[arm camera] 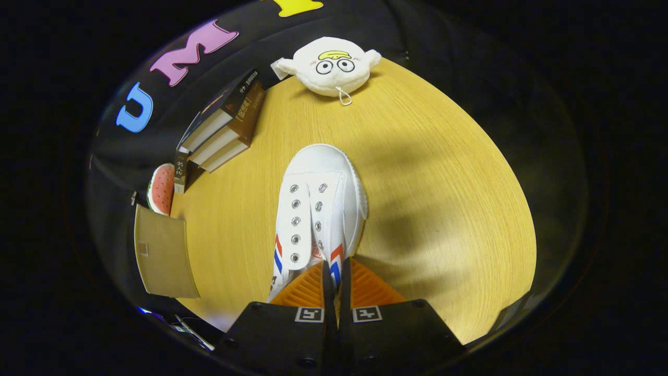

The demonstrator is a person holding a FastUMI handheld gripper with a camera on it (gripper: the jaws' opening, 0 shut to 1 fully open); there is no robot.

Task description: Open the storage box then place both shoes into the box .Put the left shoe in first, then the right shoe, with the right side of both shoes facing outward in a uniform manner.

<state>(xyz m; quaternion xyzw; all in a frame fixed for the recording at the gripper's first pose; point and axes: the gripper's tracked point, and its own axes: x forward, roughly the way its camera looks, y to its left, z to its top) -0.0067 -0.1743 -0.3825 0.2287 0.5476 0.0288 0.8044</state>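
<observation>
We have the gripper (335, 279) pinching the white shoe (318, 209) at its collar edge, the fingers pressed nearly together on the thin canvas. The shoe hangs toe-forward above the wooden table (443, 209), short of the plush toy (331, 65). It looks light and floppy (soft canvas, stiffer rubber toe), so we judge the collar a fair hold, though it may swing.

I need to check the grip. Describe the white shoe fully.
The white shoe looks like canvas, with metal eyelets, no laces, a ribbed rubber toe rim and red and blue stripes on its sides. It points toward the plush toy, above the wooden table. The gripper is shut on its rear edge, both fingers pressing it.
</observation>
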